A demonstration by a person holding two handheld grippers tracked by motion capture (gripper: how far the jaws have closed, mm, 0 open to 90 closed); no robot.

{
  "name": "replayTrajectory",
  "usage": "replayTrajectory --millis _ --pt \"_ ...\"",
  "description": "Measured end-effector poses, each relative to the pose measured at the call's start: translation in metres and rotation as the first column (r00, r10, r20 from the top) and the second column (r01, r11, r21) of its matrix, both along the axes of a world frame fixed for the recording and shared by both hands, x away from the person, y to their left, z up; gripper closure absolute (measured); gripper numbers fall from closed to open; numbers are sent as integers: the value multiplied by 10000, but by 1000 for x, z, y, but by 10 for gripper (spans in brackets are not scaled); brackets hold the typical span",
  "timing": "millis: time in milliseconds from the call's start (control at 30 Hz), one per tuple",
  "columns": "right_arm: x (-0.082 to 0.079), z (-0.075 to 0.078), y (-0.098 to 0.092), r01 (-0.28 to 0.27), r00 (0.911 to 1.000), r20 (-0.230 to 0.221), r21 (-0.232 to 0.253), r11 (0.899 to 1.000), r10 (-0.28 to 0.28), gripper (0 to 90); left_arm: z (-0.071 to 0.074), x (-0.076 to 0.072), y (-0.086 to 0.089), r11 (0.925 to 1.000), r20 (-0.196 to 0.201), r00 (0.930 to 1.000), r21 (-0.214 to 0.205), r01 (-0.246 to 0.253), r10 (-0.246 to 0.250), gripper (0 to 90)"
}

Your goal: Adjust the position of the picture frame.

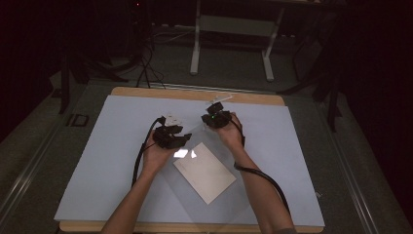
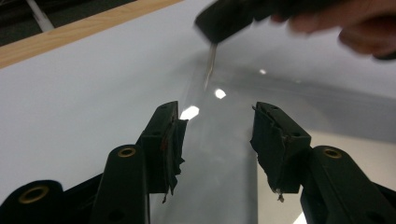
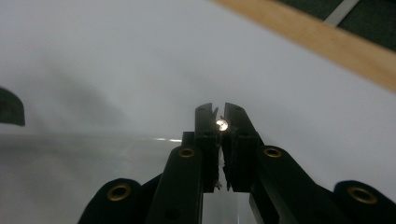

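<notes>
One clear sleeve, one paper sheet, two tongs.

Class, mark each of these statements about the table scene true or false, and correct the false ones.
1. The right gripper has its jaws shut on a clear plastic sleeve. True.
2. The left gripper is clamped on the sleeve. False: its jaws stand apart, with the sleeve lying between them.
3. A white sheet of paper lies inside the clear sleeve. True.
4. The table is covered by a red cloth. False: a pale mat covers it, with a wooden edge showing.
5. The paper lies square to the table's edges. False: it lies askew.
</notes>
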State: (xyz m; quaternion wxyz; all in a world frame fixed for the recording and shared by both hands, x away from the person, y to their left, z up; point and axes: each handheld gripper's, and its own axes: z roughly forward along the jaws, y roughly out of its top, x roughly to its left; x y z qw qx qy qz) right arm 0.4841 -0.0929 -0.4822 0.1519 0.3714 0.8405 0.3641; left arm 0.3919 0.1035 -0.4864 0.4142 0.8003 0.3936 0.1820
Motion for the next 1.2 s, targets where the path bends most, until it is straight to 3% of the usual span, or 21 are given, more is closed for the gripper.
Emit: replayTrajectory --millis 67,133,167,200,233,267,433,500,733,833,967,1200 --pt "1 -9 7 34 9997 -257 -191 9998 -39 850 0 0 1 10000 15 10000 -9 9 -9 511" --pt "2 -12 6 140 9990 -415 55 9999 -137 838 1 -1 1 10000 36 10000 -36 5 -5 504" --pt "3 -13 2 166 9979 -626 423 9990 -139 838 1 -1 1 10000 36 10000 -36 5 -5 504" --pt "3 -13 2 166 9979 -626 423 9990 -139 814 1 -2 4 9999 152 9999 -165 33 -31 504" --pt "4 -11 -9 -124 9969 -765 529 9985 164 734 0 -2 5 9999 124 9999 -167 -5 7 495" --pt "3 -8 -16 -374 9965 -735 466 9982 408 710 0 -1 5 9998 114 9999 -169 -45 47 495" --pt "-7 0 -28 -608 9967 -496 639 9961 640 704 -2 1 6 9986 113 9999 -533 -6 12 491" --pt "-13 4 -35 -712 9962 -450 776 9944 748 699 -3 2 4 9985 121 9999 -542 65 -58 485" --pt "-38 9 -58 -1248 9921 -65 545 9907 1254 683 -4 4 -1 9991 53 9998 -379 167 -165 486" --pt "-57 12 -77 -1455 9894 77 521 9880 1453 683 -5 7 -3 9992 23 9999 -350 169 -168 486" --pt "-79 12 -102 -1555 9878 128 705 9853 1549 684 -6 8 -6 9994 102 9999 -333 60 -56 488" --pt "-102 12 -129 -1687 9856 282 999 9806 1667 685 -9 11 -10 9991 101 9999 -426 66 -62 483"
